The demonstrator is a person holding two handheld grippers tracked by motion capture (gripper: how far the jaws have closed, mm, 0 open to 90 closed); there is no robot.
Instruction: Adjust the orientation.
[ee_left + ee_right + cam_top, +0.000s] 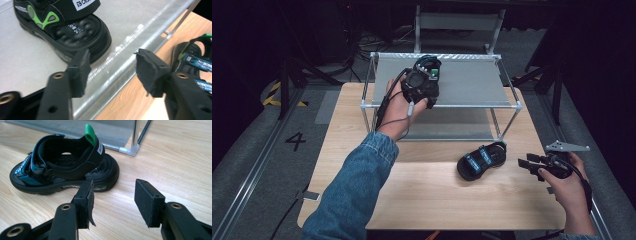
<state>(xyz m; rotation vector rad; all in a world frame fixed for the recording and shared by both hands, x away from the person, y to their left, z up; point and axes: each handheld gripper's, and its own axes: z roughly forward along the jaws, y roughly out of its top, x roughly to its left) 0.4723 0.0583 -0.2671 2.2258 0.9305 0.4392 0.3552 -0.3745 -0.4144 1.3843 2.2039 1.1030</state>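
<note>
Our left gripper (112,72) has its jaws standing well apart with nothing between the pads; they grip nothing. Just beyond them, on the rack's top shelf (32,62), sits the green sandal (62,27): black sole, black straps, lime-green side accents, a white label on the strap. Its rounded end faces our left gripper and almost meets the left pad; whether they touch we cannot tell. Its long axis runs away from the shelf's front edge, towards the back of the rack.

From above, our left hand (399,107) holds that gripper over the rack (472,80), above the shelf's front half.

On the table (412,200), just in front of the rack's right front leg, lies the blue sandal (481,161): black, blue straps, green heel tab. Its heel points at our right gripper (113,202), toe pointing away from it, long axis slanting across the table. Our right gripper's jaws are wide apart and empty, near the heel, not touching.
</note>
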